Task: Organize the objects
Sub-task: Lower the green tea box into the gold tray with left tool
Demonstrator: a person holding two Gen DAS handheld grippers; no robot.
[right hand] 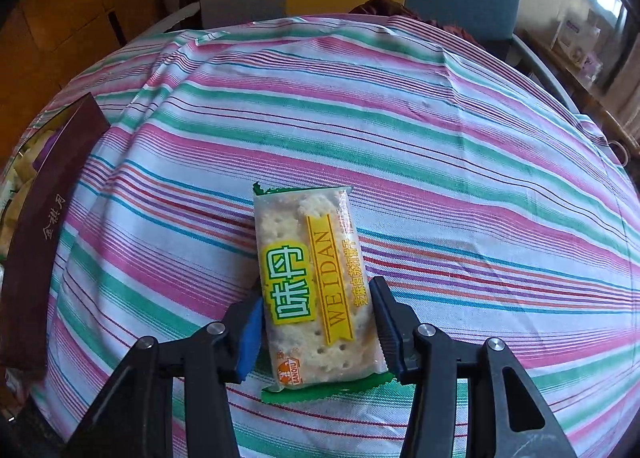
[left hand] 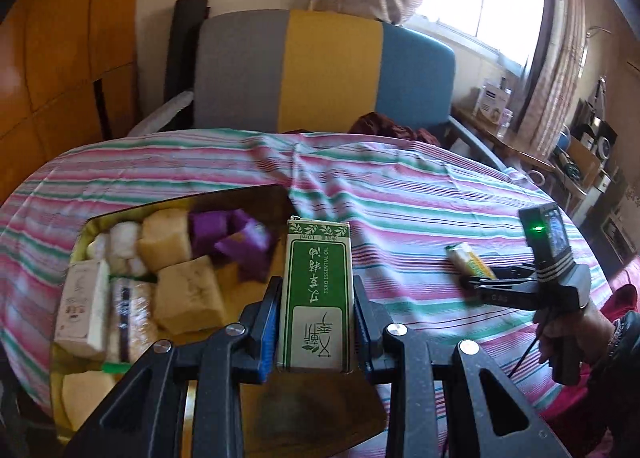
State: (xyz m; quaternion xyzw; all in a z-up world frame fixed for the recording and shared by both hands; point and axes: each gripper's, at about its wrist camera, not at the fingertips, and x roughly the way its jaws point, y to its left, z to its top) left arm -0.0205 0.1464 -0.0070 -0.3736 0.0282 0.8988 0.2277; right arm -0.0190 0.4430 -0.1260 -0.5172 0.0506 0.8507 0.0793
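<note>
My left gripper (left hand: 316,294) is shut on a green and white essential oil box (left hand: 316,298) and holds it upright over the open brown box (left hand: 240,194) at the left. That box holds purple packets (left hand: 232,234), tan wrapped cakes (left hand: 188,290) and white items. My right gripper (right hand: 316,322) has its jaws around a cracker packet (right hand: 312,286) that lies on the striped tablecloth (right hand: 440,146); the pads are close to its sides. In the left wrist view the right gripper (left hand: 468,282) sits at the packet (left hand: 468,258).
The brown box's wall (right hand: 44,218) shows at the left of the right wrist view. A grey, yellow and blue chair (left hand: 320,66) stands behind the table. Shelves with clutter (left hand: 588,162) are at the right.
</note>
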